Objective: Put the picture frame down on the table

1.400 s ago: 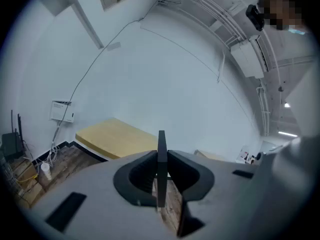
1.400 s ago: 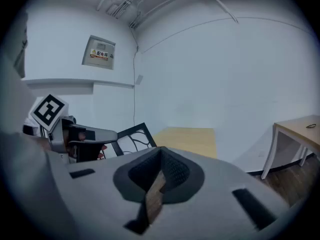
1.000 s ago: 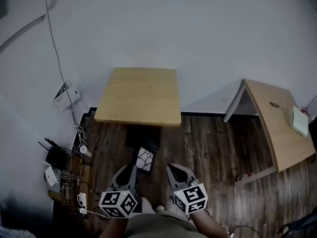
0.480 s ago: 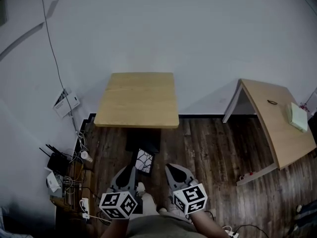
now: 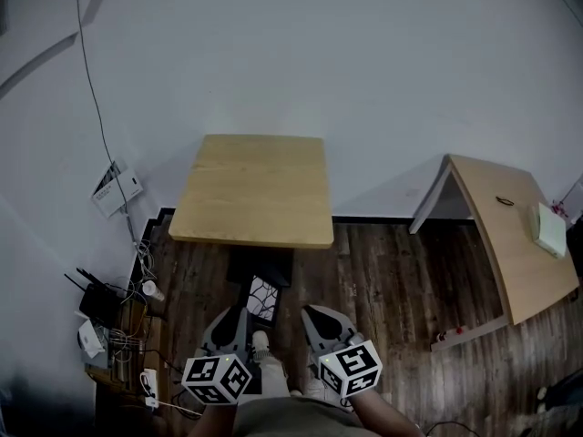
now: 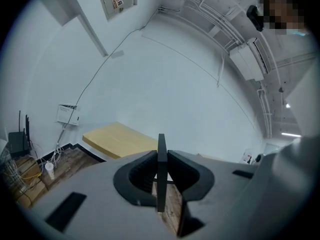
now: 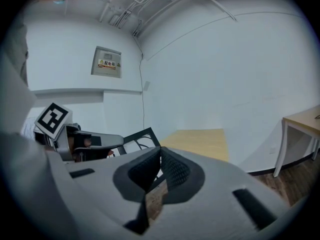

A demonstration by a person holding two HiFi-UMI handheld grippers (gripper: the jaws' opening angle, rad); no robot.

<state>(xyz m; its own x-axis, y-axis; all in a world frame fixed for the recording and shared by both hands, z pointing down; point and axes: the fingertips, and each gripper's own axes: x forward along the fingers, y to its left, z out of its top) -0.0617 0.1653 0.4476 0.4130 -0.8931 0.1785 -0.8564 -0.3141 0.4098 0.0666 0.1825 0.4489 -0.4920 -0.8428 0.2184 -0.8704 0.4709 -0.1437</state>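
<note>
The picture frame (image 5: pixel 263 297), black with a white cracked-pattern picture, hangs above the dark floor just short of the small wooden table (image 5: pixel 251 188). My left gripper (image 5: pixel 244 310) is shut on its lower left edge. In the left gripper view the frame (image 6: pixel 161 184) stands edge-on between the closed jaws of the left gripper (image 6: pixel 161 156), with the table (image 6: pixel 120 139) ahead. My right gripper (image 5: pixel 311 313) is beside it on the right, shut and holding nothing. In the right gripper view the right gripper (image 7: pixel 160 152) has its jaws touching, and the frame (image 7: pixel 138 138) shows to the left.
A second wooden table (image 5: pixel 506 235) with a white object (image 5: pixel 551 228) stands at the right. A router (image 5: pixel 97 302), cables and a cup lie on the floor at the left. A white box (image 5: pixel 116 187) hangs on the wall behind.
The table's front edge has drawn a little closer to the frame and grippers. Both grippers keep their hold and spacing.
</note>
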